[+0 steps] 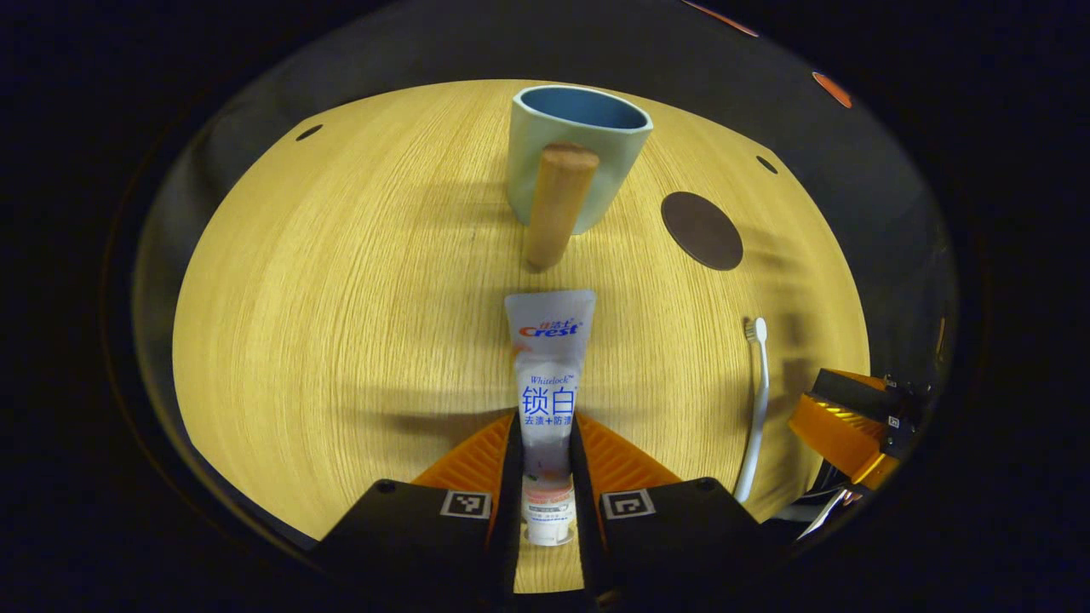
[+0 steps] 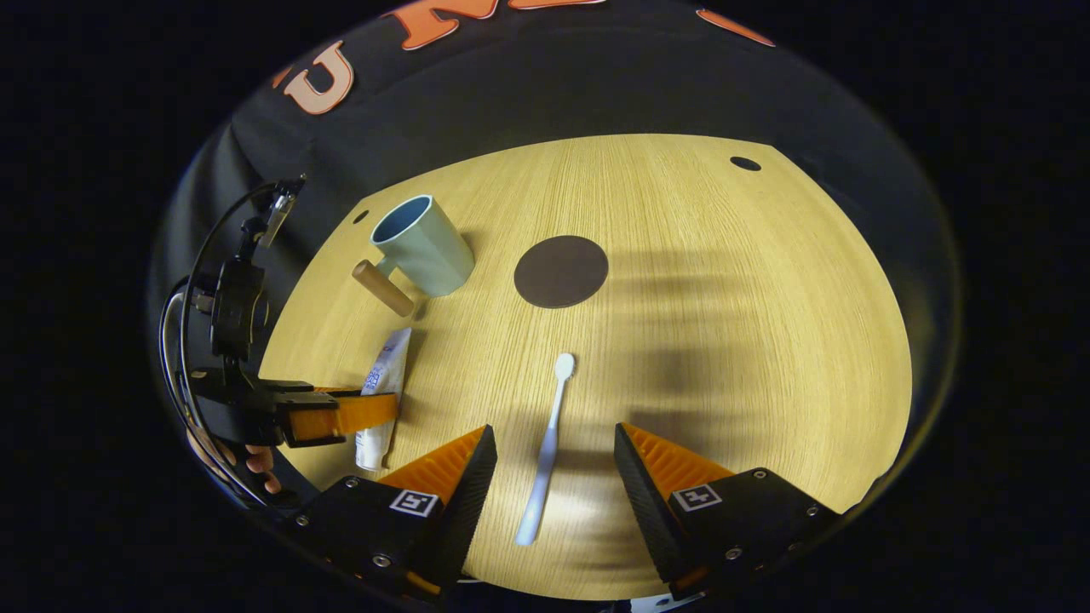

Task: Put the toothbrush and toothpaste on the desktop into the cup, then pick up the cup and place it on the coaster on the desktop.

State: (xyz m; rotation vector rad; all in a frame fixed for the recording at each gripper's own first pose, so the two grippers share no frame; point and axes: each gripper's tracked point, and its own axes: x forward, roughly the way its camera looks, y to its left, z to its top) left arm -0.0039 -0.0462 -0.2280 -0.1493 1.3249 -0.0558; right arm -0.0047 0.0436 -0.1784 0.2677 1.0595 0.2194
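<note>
Both fingers of the left gripper (image 1: 545, 464) press on the lower half of the toothpaste (image 1: 547, 400), which lies flat on the table (image 1: 341, 298), its cap toward the camera. The toothbrush (image 2: 545, 451) lies between the wide-open jaws of the right gripper (image 2: 549, 464), touching neither. Beyond stand the cup (image 1: 575, 153) and, beside it, the coaster (image 1: 702, 230).

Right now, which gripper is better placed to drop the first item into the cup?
Left. The left gripper is shut on the toothpaste, with the cup straight ahead. The right gripper is open around the toothbrush.
</note>
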